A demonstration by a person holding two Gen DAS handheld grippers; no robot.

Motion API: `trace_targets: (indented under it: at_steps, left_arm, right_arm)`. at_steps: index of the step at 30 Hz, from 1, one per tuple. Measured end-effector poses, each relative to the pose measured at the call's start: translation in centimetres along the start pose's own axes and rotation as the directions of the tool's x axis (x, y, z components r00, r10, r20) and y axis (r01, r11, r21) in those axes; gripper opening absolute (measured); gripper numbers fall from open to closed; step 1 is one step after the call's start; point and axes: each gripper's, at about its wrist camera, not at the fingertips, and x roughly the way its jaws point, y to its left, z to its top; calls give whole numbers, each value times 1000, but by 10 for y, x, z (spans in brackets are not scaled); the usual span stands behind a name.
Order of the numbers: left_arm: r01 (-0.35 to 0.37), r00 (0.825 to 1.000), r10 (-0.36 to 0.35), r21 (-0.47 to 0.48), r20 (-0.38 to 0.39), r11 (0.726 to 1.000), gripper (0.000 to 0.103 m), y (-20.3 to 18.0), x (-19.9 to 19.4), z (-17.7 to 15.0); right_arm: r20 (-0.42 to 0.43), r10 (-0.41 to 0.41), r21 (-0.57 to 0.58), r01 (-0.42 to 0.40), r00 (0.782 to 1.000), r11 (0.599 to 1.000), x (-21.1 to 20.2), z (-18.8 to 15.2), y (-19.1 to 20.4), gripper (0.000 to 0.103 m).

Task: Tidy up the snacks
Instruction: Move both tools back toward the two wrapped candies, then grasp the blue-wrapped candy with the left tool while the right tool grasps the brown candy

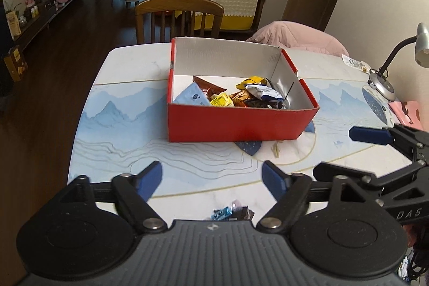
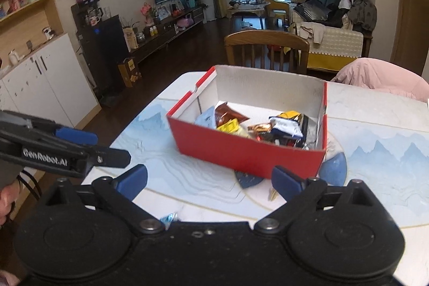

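Both tongs stand open with nothing between the pads. Left wrist view: my left tongs hang over the near part of the desk, blue pads spread wide over the bare blue-mountain print. Ahead of them, well apart, sits the red box, white inside, holding the snack packets heaped toward its near wall: one pale blue, one brown, one yellow, one white-and-blue among them. A few loose wrapped snacks lie on the desk just below the left tongs, partly hidden by the tool body. At the right edge my right tongs reach in, one blue pad visible. A grey desk lamp stands at the far right, and a wooden chair behind the desk. Right wrist view: my right tongs are likewise spread, empty, short of the red box. One blue-wrapped snack peeks out at the tool's edge. Left tongs enter from the left, above the desk's corner; their gap is not readable from here.
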Motion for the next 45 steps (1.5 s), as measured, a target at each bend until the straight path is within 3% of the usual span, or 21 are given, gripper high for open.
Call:
trace_targets:
  at_steps: [5,9,13,26,30,37,41,45]
  left_arm:
    - [-1,1000,1,-7,-3,1000,87,7,-2,-21]
    - [-12,1000,12,-6,-12,1000,87,12,1,-39]
    - [-24,999,23,-24,-45,999,87,19,9,-58]
    - [-84,992,78,-53,-99,995,87,34,22,-88]
    - [-99,990,94,-42,-110,994,87,34,28,-90]
    - [-82,985,83,9,-154,997,87,30,48,-88]
    - [-19,976,29,49,-214,999,87,26,66,-81]
    - [87,955,-55,98,-290,991,87,20,87,-70]
  right_arm:
    - [10,-66,-45,67,998,997,-1,-23,18,100]
    - [-18,-49,-30,48,999,998,6,-41,23,100]
    - [-6,-24,-85,23,1000,996,14,-63,35,103]
    - [-185,-6,-202,-32,983,979,73,-93,54,97]
    - [-224,2,-230,-55,975,972,93,-94,52,84]
    - [-258,9,-335,-98,966,937,116,-97,58,72]
    - [-276,34,-349,-133,961,928,121,-95,58,60]
    - [-284,50,-350,-152,958,924,122,-93,56,56]
